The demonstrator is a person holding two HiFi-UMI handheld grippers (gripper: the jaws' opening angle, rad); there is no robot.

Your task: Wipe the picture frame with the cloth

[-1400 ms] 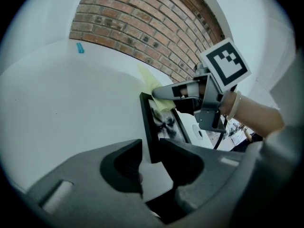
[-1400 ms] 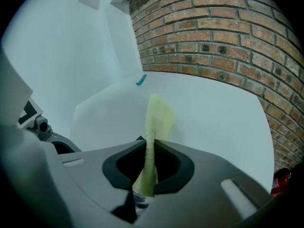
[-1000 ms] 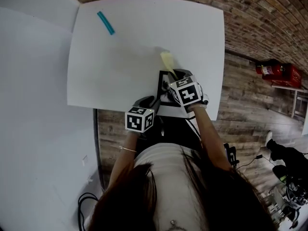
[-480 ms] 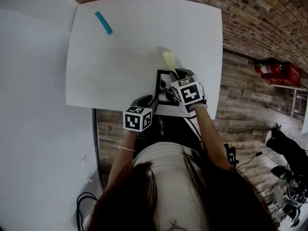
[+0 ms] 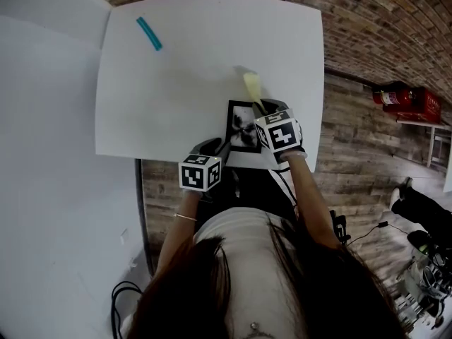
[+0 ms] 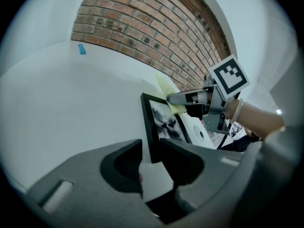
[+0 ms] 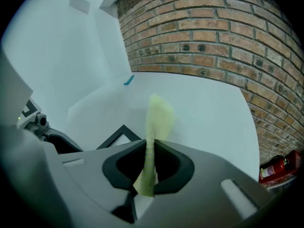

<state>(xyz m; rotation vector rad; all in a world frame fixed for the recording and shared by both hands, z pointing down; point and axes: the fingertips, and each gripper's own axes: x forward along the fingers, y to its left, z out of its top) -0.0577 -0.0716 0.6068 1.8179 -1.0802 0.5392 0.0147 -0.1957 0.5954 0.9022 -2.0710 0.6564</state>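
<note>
A black picture frame (image 5: 242,126) with a grey print lies on the white table (image 5: 176,97) near its front edge. My left gripper (image 5: 220,147) is shut on the frame's near left corner; the left gripper view shows the frame (image 6: 161,122) running from between those jaws (image 6: 149,153). My right gripper (image 5: 263,109) is shut on a pale yellow cloth (image 5: 252,85) over the frame's far right edge. In the right gripper view the cloth (image 7: 159,114) stands up out of the shut jaws (image 7: 151,151), with a frame corner (image 7: 118,133) to their left.
A teal stick (image 5: 148,32) lies at the table's far left. Brick wall (image 5: 367,20) runs behind the table. A red fire extinguisher (image 5: 397,96) sits on the wood floor at the right. The table's front edge is just under my grippers.
The right gripper with the cloth has slid slightly right and away across the frame, uncovering more of the print. The left gripper has kept its hold.
</note>
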